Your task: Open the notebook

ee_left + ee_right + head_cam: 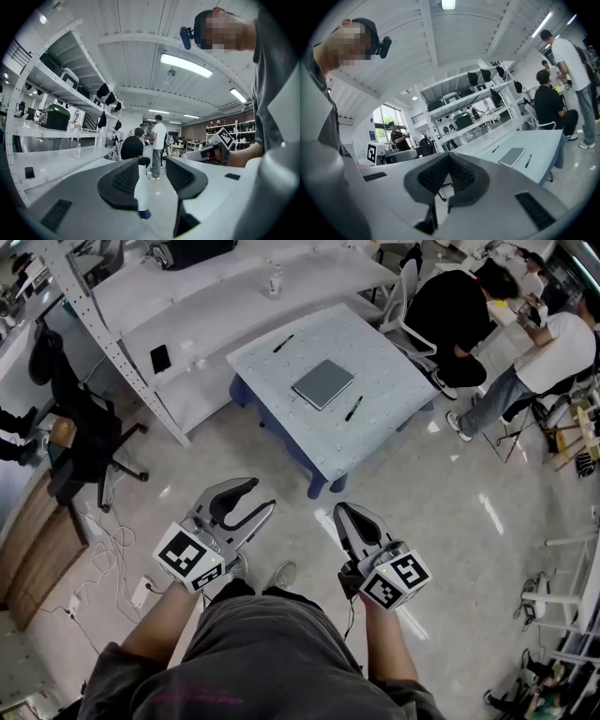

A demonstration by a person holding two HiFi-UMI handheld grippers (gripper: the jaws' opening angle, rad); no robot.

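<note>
- The table [384,442] is seen well ahead of both grippers; its far legs are hidden under the top.
- A seated person [459,310] is placed at its far corner, partly cut off.
- The left gripper [260,495] is held released, jaws spread, empty.
- The right gripper [342,510] is clenched on nothing.
- The notebook [323,382], grey and closed, is laid flat mid-table; cover detail cannot be made out.
- A pen [353,409] is laid just beside it.
</note>
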